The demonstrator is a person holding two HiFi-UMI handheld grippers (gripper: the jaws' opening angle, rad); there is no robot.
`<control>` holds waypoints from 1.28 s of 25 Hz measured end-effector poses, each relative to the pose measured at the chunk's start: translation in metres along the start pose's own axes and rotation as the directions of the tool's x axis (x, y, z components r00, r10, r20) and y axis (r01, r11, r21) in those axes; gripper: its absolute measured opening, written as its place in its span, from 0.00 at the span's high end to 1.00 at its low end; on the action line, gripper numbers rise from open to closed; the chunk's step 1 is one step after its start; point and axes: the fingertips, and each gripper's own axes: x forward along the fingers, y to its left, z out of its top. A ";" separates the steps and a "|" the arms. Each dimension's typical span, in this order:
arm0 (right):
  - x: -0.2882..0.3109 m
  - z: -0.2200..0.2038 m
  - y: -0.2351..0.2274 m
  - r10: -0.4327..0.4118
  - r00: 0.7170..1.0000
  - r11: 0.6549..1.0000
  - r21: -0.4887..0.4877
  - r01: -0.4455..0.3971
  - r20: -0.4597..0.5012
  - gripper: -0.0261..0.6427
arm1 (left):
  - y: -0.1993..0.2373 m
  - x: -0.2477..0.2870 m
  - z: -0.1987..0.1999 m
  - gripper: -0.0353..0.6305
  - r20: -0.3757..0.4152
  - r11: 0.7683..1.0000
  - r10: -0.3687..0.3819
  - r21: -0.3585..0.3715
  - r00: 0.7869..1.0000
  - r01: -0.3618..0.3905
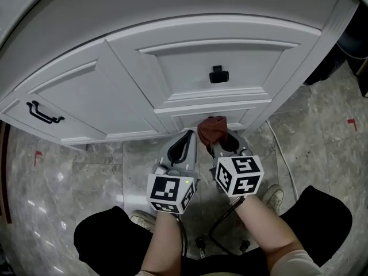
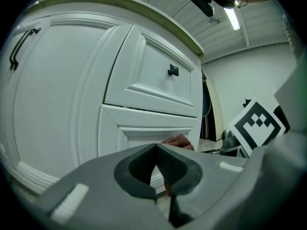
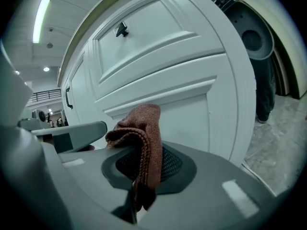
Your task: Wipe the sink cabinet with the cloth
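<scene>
Entry: you are pinching the cloth [image 3: 144, 133] in the right claw [image 3: 138, 178]. Its jaws are pressing together on a fold, and the bunched top is standing up above the tips. That way the soft wad, not the plastic, is facing the cabinet [image 1: 201, 68].

In the head view the cloth is sitting low, at the lower panel [image 1: 230, 117] under the drawer with the black knob [image 1: 218, 75]. No view is confirming whether it is touching the panel or just off it.

You are working from low over the floor [image 1: 86, 171], probably because this bottom strip is the part being wiped.

The left claw [image 2: 156, 169] is idling just beside the right one, jaws pressed together on nothing. It is likely being held back so it is not scuffing the white paint.

Judgement: the next stroke is calling for the wad pushed flat onto the panel and drawn sideways. The risk is the loose tail slipping out of the jaws.
</scene>
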 end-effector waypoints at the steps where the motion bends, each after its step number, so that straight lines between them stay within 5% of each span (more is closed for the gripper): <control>1: -0.001 0.000 -0.004 -0.012 1.000 1.000 0.005 0.012 0.002 0.84 | -0.001 0.001 0.000 0.95 -0.001 1.000 -0.001 0.000 1.000 0.001; 18: 0.003 0.006 -0.057 -0.112 0.994 0.990 0.084 0.111 0.013 0.84 | -0.016 0.019 -0.013 0.95 -0.033 0.999 -0.035 -0.003 0.999 0.035; 32: -0.047 0.018 -0.134 -0.289 0.957 0.955 0.085 0.286 0.032 0.84 | -0.046 0.035 -0.027 0.95 -0.037 0.996 -0.086 -0.037 0.996 0.084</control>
